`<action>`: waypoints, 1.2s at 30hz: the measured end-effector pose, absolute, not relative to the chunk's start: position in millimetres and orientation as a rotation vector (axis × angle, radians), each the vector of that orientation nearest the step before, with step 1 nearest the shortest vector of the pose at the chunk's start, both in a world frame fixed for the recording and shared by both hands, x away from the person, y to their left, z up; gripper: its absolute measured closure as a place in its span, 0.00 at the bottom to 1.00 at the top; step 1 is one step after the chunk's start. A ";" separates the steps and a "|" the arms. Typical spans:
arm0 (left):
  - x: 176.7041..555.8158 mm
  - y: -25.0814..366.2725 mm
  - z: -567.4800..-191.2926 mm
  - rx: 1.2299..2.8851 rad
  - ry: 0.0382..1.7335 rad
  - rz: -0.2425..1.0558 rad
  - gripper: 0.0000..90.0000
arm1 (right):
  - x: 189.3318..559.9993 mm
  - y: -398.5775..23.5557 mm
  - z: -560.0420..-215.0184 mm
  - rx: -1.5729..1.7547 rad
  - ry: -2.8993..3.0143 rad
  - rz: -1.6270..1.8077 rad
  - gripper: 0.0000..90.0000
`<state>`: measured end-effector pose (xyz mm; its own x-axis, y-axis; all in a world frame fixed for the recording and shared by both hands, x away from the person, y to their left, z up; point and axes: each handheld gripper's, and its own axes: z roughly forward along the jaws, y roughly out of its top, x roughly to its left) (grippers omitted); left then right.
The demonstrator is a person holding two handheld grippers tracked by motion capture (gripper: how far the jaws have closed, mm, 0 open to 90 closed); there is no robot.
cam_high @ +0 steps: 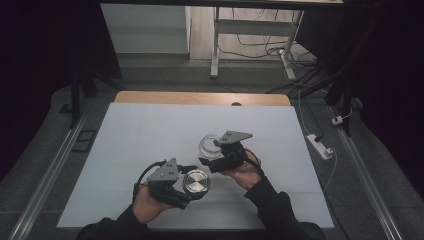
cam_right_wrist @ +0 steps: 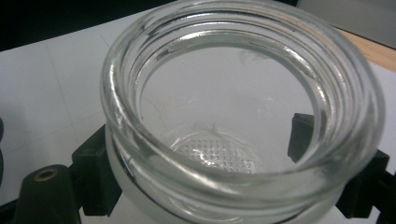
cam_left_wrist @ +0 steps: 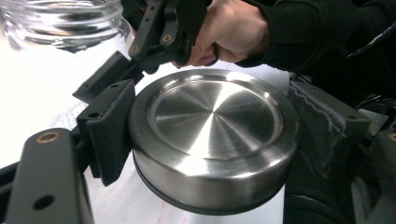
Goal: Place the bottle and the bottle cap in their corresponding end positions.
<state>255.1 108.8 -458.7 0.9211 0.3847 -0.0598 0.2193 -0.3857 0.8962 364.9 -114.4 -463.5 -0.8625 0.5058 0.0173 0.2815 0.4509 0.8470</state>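
A round steel lid (cam_high: 196, 182) sits between the jaws of my left gripper (cam_high: 194, 187), near the front middle of the white table. In the left gripper view both pads (cam_left_wrist: 109, 126) press on the rim of the lid (cam_left_wrist: 215, 121), top side up. Just behind and to the right stands a clear glass jar (cam_high: 209, 145), open-topped and empty, with my right gripper (cam_high: 211, 151) shut on it. In the right gripper view the jar (cam_right_wrist: 140, 154) fills the space between the black fingers (cam_right_wrist: 93, 172). The right gripper (cam_left_wrist: 159, 37) and the jar (cam_left_wrist: 65, 23) also appear beyond the lid.
A white sheet (cam_high: 150, 135) covers the table, with a bare wooden strip (cam_high: 200, 98) at its far edge. Metal rails (cam_high: 45, 185) run along both sides. A white power strip (cam_high: 320, 145) with cables lies on the floor at the right.
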 end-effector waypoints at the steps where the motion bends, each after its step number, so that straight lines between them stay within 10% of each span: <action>1: 255.4 108.4 -459.8 1.981 0.440 0.188 0.23 | 365.8 -114.2 -463.6 0.683 2.464 1.370 0.17; 36: 272.6 86.9 -502.1 2.029 0.468 0.187 0.23 | 402.9 -100.1 -472.4 0.722 2.442 1.330 0.17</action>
<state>272.6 86.9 -502.1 0.9130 0.4029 -0.0641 0.2474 -0.4218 0.8723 402.9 -100.1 -472.4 -0.8399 0.5427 0.0023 0.2963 0.4551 0.8397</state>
